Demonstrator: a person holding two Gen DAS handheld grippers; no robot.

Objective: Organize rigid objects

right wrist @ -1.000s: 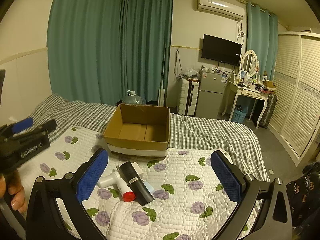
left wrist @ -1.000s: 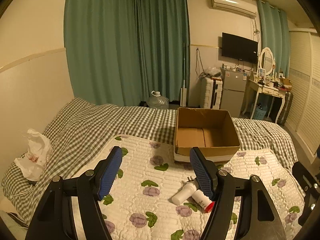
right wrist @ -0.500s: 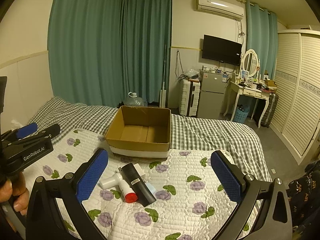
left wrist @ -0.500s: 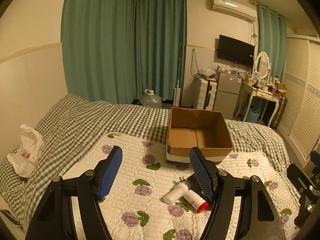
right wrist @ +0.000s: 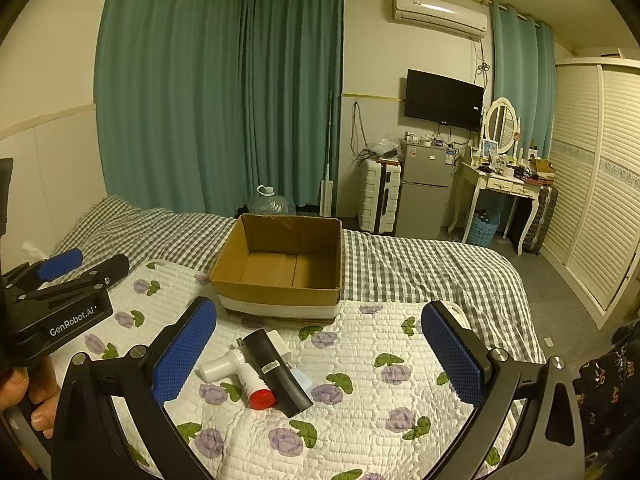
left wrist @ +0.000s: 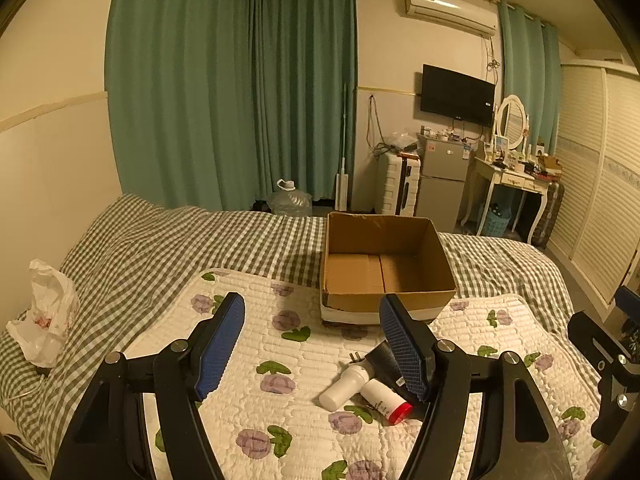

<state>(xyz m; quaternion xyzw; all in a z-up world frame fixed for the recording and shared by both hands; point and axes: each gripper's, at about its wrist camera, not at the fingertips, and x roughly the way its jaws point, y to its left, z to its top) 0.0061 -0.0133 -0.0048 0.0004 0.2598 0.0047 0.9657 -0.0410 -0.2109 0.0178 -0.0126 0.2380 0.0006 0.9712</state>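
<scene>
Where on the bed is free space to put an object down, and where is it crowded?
Free: inside the brown cardboard box, whose floor is bare; the floral quilt right of the black cylinder. Crowded: the pile before the box, where the white bottle and the red-capped tube lie against that cylinder.

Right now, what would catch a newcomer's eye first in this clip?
An open, empty box sits mid-bed, straddling the checked cover and the floral quilt. Just in front lies a small heap: white bottle, red-capped tube and black tube on top. Both tools, left and right, hang open above the quilt.
</scene>
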